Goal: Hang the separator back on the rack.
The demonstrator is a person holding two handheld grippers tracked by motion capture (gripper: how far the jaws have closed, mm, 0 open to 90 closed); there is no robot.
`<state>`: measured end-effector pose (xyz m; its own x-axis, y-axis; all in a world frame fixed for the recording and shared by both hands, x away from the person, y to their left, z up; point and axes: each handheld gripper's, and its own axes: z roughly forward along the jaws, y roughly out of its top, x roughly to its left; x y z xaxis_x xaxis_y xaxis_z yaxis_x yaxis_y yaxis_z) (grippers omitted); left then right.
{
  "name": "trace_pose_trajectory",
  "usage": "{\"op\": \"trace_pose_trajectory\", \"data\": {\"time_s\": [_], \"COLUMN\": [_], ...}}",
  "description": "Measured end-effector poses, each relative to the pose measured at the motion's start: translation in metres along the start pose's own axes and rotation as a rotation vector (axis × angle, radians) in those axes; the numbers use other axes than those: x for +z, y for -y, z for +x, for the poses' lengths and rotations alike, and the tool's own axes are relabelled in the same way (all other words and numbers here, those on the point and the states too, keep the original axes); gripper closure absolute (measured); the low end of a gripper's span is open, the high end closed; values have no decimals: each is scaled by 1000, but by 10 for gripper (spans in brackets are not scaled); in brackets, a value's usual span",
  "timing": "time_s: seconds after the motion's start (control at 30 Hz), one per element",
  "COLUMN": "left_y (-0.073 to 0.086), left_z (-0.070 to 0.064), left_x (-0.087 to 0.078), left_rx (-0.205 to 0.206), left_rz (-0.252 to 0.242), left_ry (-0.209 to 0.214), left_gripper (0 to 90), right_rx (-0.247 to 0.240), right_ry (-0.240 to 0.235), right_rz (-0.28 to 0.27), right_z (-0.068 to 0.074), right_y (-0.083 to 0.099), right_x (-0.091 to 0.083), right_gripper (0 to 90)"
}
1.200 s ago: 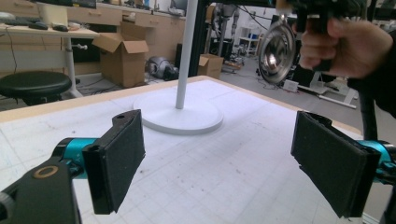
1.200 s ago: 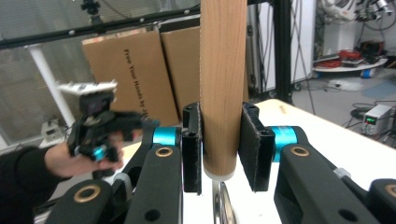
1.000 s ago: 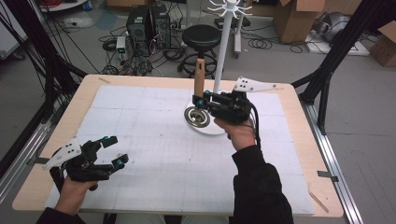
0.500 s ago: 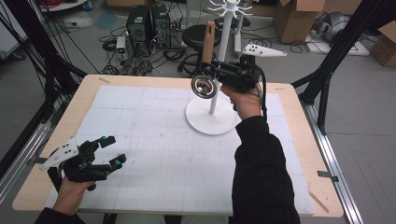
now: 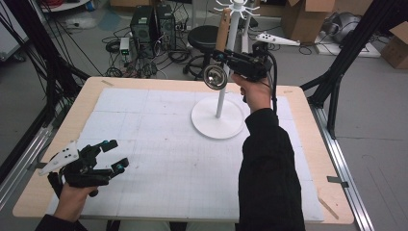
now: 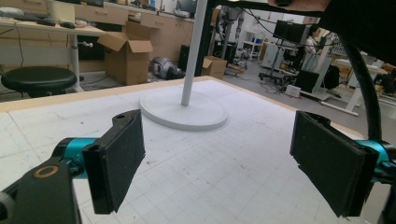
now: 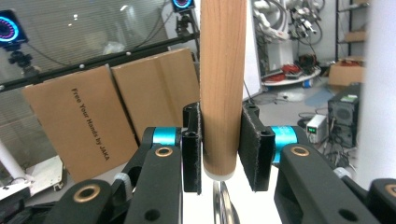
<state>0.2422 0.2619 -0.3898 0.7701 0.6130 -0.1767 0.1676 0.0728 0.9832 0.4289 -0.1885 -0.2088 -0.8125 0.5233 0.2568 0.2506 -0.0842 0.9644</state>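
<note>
My right gripper (image 5: 226, 57) clamped the ladle's wooden handle (image 7: 222, 84), bowl (image 5: 214, 77) hanging beside the white stand's pole (image 5: 226, 72) above the table, left gripper (image 5: 111, 155) wide and idle; risk judged: bowl striking pole, twisting the grip loose.

Right gripper (image 5: 222, 57): raised high beside the white stand's pole (image 5: 226, 62), jaws clamped, forearm in black sleeve extended forward. Left gripper (image 5: 111, 155): low, well apart from the stand, jaws spread wide, hand gripping from behind.
</note>
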Motion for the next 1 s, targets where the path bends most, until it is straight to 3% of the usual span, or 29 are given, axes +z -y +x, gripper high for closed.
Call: {"op": "trace_pose_trajectory", "data": {"time_s": [0.27,0.5,0.57,0.67,0.87,1.0], "left_y": [0,1,1,1,1,1], "left_z": [0,1,2,2,3,4], "left_x": [0,-1,-1,-1,-2,-3], "left_rx": [-2,-6,-7,-12,-14,-24], "left_rz": [0,2,0,2,-2,-5], "left_ry": [-1,-4,-8,-6,-16,-21], "left_gripper": [182,182,181,181,179,178], "right_rx": [27,8,-5,-27,-53,-102], "right_ry": [39,67,87,132,181,210], "right_rz": [14,25,27,31,36,41], "right_z": [-8,-5,-1,6,14,23], "right_y": [3,6,7,10,23,42], "right_x": [-2,-5,-7,-13,-29,-48], "right_gripper": [719,707,655,507,392,291]}}
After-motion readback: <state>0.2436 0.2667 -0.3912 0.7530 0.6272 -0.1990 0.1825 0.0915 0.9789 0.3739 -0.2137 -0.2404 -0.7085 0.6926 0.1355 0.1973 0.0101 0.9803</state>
